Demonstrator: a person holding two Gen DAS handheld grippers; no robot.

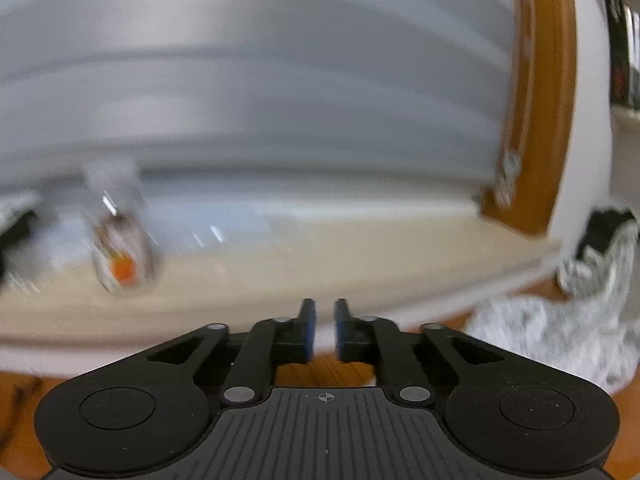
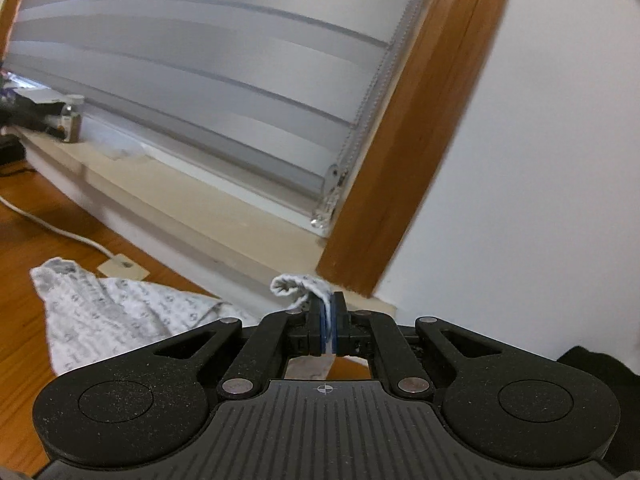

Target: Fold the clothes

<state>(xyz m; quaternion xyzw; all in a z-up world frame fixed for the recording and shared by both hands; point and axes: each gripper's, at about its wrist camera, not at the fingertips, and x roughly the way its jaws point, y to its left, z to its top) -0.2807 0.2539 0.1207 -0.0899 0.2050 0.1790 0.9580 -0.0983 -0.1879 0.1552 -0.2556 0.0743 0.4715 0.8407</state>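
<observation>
The garment [image 2: 112, 312] is white cloth with a small grey print, and it hangs and spreads over the wooden surface at lower left in the right wrist view. My right gripper [image 2: 329, 304] is shut on one edge of it, and a curl of that edge [image 2: 292, 284] sticks out above the fingertips. In the left wrist view the same cloth [image 1: 560, 340] lies bunched at the far right, away from my left gripper [image 1: 324, 306]. That gripper stands slightly open, with a narrow gap between its fingers and nothing in it. This view is blurred.
A pale window sill [image 2: 180, 196] runs under a grey striped blind [image 2: 200, 60] in a wooden frame [image 2: 408, 140]. A small bottle [image 1: 120, 248] stands on the sill. A white cable [image 2: 52, 224] and a square pad [image 2: 122, 266] lie on the wooden surface. A dark object [image 2: 592, 364] sits at right.
</observation>
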